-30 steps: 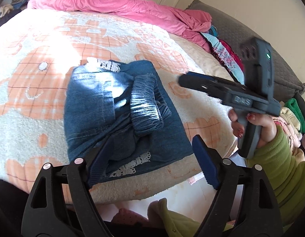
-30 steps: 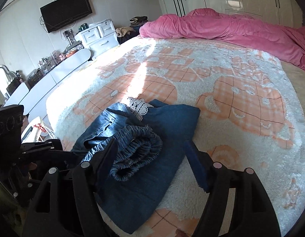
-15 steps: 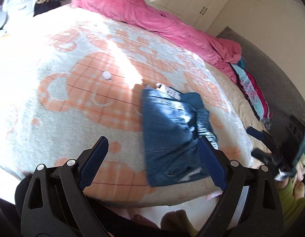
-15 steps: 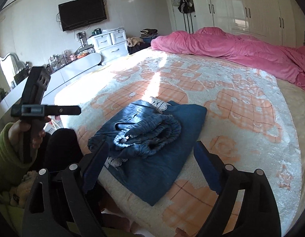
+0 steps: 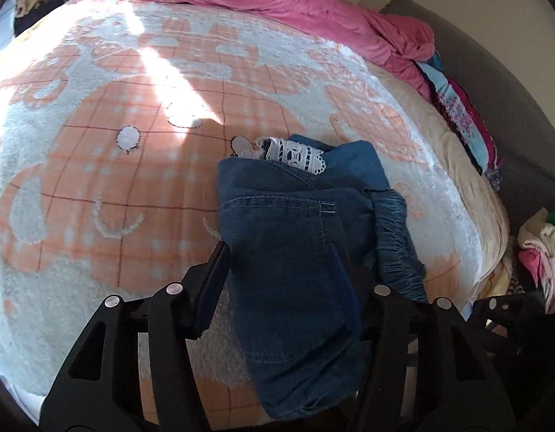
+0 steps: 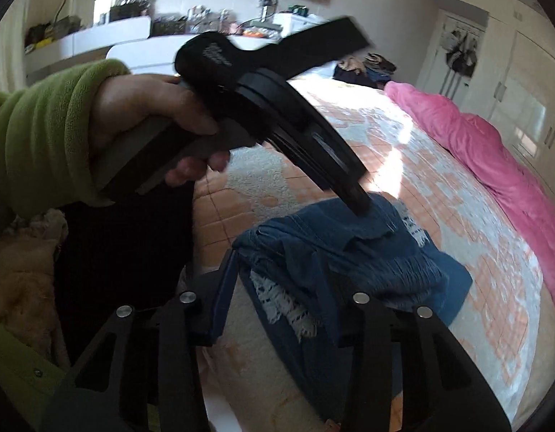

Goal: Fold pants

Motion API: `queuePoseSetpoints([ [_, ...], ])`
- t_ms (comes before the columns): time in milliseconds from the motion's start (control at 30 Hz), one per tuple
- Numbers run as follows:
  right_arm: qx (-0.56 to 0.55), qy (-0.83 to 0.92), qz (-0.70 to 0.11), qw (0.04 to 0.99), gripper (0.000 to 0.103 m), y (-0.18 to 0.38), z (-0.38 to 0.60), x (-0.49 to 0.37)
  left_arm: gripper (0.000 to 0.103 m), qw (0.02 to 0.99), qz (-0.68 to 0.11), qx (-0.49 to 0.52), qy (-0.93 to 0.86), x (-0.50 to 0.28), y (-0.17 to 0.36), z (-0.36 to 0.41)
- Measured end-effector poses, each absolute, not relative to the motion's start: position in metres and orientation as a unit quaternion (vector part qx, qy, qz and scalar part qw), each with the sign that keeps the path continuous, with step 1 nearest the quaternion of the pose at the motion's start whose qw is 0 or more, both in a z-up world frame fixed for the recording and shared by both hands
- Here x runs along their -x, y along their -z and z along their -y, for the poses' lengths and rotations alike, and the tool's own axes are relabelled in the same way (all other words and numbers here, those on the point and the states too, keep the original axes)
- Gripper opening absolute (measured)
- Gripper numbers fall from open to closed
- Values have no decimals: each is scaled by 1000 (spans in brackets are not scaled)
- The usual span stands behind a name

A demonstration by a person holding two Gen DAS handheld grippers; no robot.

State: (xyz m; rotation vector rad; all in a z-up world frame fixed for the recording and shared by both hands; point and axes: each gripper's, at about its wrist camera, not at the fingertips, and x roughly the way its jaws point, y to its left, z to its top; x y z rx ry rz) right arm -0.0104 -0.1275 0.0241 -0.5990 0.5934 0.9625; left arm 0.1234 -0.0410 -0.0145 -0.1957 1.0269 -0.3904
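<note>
The blue denim pants (image 5: 295,252) with white lace trim lie folded in a bundle near the bed's front edge; they also show in the right wrist view (image 6: 349,252). My left gripper (image 5: 282,262) is open, its fingers straddling the near part of the bundle and pressing down on it. In the right wrist view the left gripper's fingertips (image 6: 360,201) touch the top of the denim. My right gripper (image 6: 281,277) is open, its fingers either side of the bundle's near end with the lace hem (image 6: 288,306) between them.
A peach and white plush blanket (image 5: 115,180) covers the bed. A pink duvet (image 5: 277,3) lies along the far side. Piled clothes (image 5: 464,118) line the grey headboard. A black-clothed leg (image 6: 126,259) and white furniture (image 6: 97,43) are at the left.
Both grippers have moved in from above and away onto the folded pants. The left now presses on the top, the right sits at the bundle's near end.
</note>
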Motion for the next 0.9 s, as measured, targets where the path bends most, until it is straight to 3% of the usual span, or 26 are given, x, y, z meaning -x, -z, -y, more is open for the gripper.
queuePoseSetpoints([
  [100,315,-439,-281,793,32,-12,110,-4,45,839,-504,94,181,-135,29,44],
  [167,314,-455,-301,777,3,-1,104,-13,45,837,-507,104,180,-139,35,41],
  [367,312,-500,-315,744,2,-13,125,11,47,837,-503,110,186,-140,35,41],
  [600,297,-488,-335,749,3,13,135,11,50,836,-501,120,188,-142,38,40],
  [733,272,-504,-289,767,23,-20,138,22,51,834,-507,113,188,-143,36,42],
  [900,335,-521,-230,750,24,-33,105,37,51,829,-513,110,194,-147,35,42],
])
